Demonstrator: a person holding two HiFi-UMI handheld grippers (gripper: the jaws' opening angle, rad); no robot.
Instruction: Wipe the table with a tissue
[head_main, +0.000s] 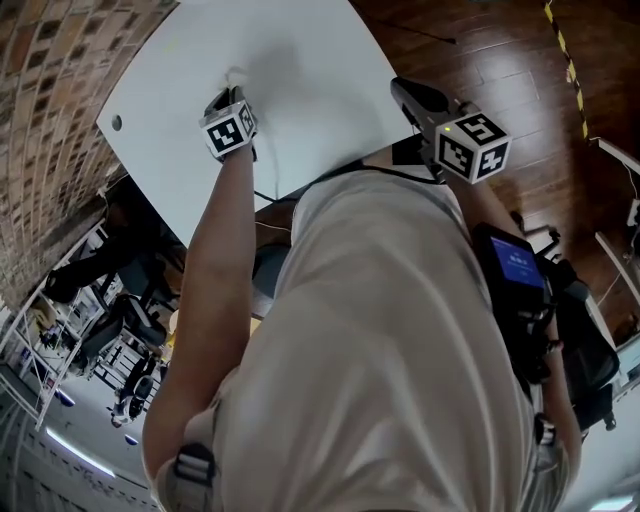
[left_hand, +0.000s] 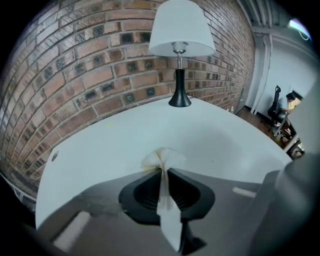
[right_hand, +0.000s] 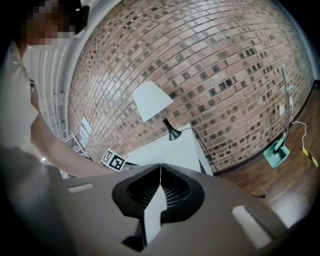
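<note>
**Left side.** The left gripper (head_main: 233, 92) is reaching over the middle of the white desk (head_main: 310, 70), between its left and right edges. In the left gripper view its jaws are closing tight on a tissue (left_hand: 161, 159). A thin strip of the tissue is running back between the pads, and a crumpled bunch is sticking out past the tips. That bunch is sitting low against the desk top, but firm contact cannot be confirmed. A small round hole (left_hand: 54, 156) is showing near the desk's left edge.

**Far edge.** A lamp (left_hand: 180, 50) with a white shade and a black stem is standing upright at the desk's far edge, just before the brick wall (left_hand: 90, 65).

**Right side.** The right gripper (head_main: 402, 88) is hanging at the desk's right edge, partly over the dark wooden floor (head_main: 500, 60) and well apart from the tissue. In the right gripper view its jaws (right_hand: 161, 166) are meeting with nothing between them. The gripper is pointing toward the lamp and the wall. A green dustpan-like object (right_hand: 275, 152) is resting on the floor by the wall.
</note>
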